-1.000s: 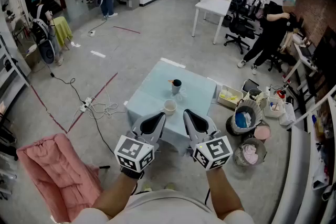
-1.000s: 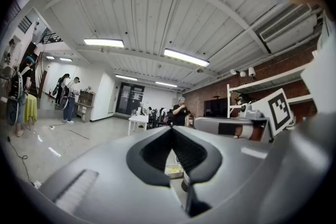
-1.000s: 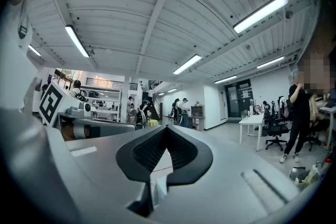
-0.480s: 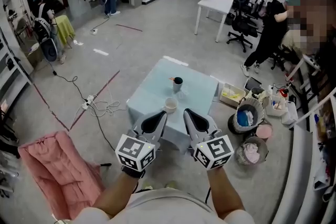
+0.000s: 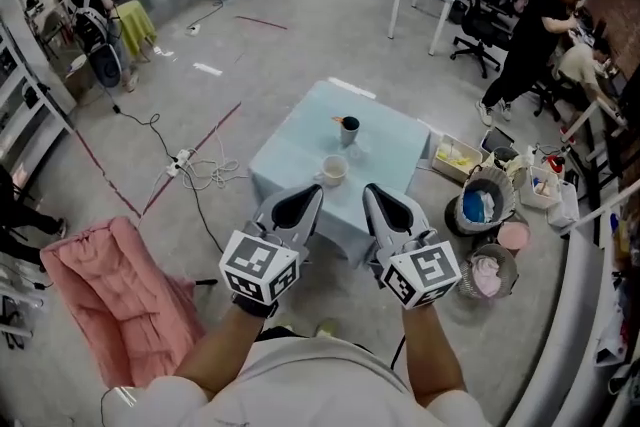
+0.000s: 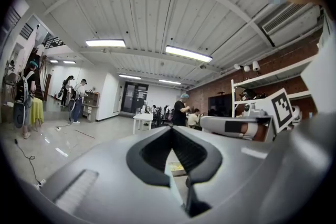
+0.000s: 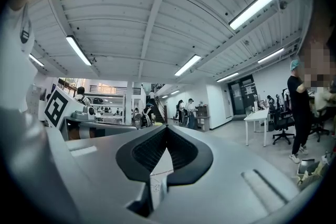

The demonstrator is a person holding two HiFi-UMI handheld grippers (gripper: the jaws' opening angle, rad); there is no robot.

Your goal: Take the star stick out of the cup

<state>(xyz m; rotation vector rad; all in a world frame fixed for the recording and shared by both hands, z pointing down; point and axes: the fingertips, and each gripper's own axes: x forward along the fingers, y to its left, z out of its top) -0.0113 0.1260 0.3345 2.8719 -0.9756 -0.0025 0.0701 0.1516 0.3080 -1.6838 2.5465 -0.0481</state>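
Two grippers, left [image 5: 312, 195] and right [image 5: 372, 193], hang side by side short of the table [image 5: 295, 150], each with its jaws closed on nothing. Two cups stand there: a white cup [image 5: 334, 170] nearer, and a dark cup [image 5: 349, 127] farther, holding the stick [image 5: 339, 120].

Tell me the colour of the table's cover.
The table cover is pale blue, seen best in the head view.

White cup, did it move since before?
No. The white cup stays near the table's front edge, just in front of the dark cup.
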